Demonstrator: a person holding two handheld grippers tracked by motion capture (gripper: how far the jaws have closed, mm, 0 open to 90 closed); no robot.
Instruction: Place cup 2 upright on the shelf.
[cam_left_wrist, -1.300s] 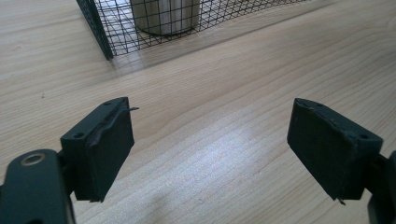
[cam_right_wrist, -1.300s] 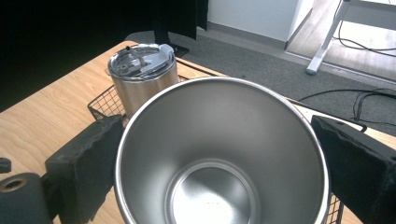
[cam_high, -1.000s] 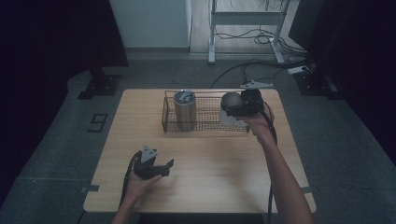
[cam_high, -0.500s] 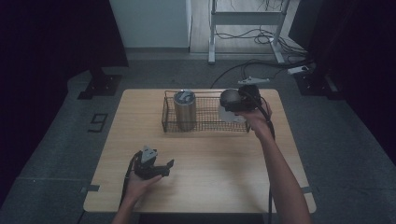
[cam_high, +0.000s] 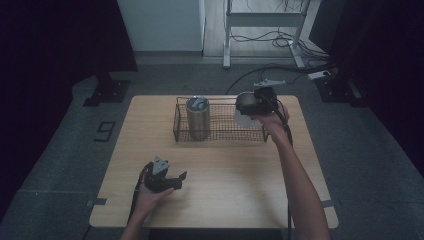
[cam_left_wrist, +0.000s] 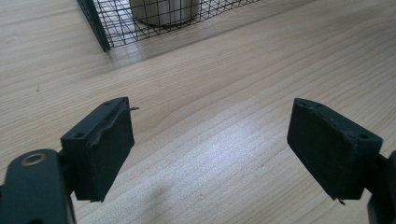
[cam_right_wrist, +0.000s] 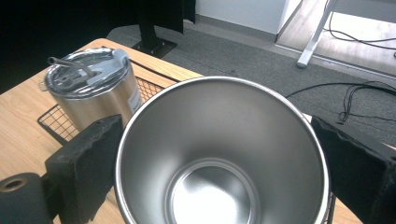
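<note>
Steel cup (cam_right_wrist: 222, 154) sat clamped in right gripper (cam_high: 257, 102), held mouth-up over wire basket's (cam_high: 220, 131) right end, prob. for setting beside lidded tumbler (cam_high: 198, 116). Left gripper (cam_high: 167, 177) rested on desk (cam_high: 225, 170), jaws apart w/ nothing between.

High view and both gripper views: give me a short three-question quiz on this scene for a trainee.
1. True or false: the left gripper has its fingers clamped on a spoon.
2. What does the right gripper hold? A: an open steel cup. B: a loose lid. C: a sponge.
3. Fill in: the lidded tumbler stands upright inside the ____.

Key: 1 false, its fingers stand apart over bare table. 2 A. 3 wire basket.
</note>
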